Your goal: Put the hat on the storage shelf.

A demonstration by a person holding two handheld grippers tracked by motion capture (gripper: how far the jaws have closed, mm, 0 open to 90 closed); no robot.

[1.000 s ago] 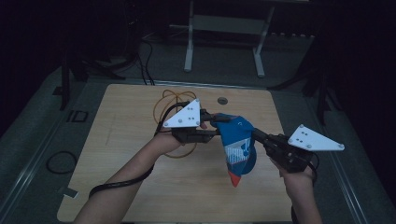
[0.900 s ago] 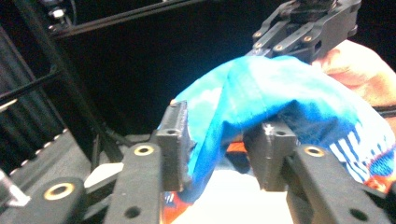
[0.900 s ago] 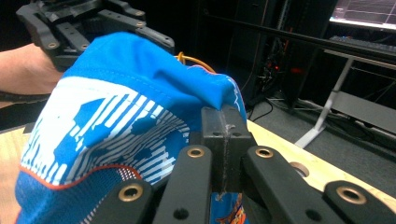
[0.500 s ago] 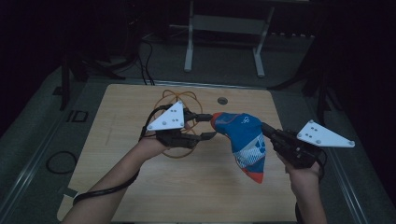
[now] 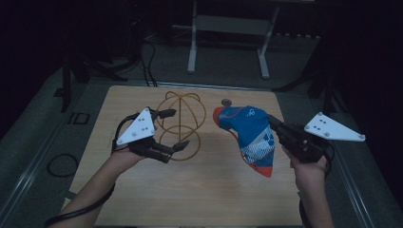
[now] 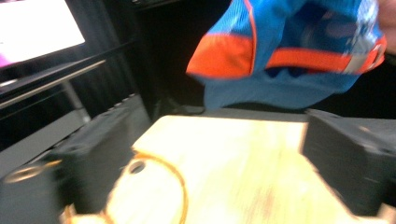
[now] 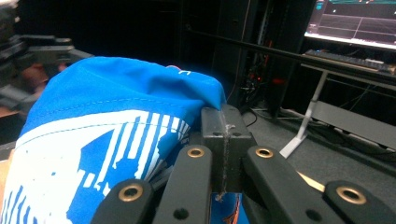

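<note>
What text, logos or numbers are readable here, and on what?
No text can be read.
Blue cap: white print of stripes and blocks; a small white mark near its crown is too small to read.
Monitor at upper left of the left gripper view: blown out white, nothing legible.
Monitor at upper right of the right gripper view: grid lines, any characters too small.
Grey plates on the grippers: dots, no writing.

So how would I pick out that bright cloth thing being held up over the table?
Start at the pale wooden table and look above its right half, where the right hand-held gripper is shut on fabric. That is the cap: blue with white print and orange trim. Its neighbour, the wire frame of thin orange hoops, is bare and see-through.
</note>
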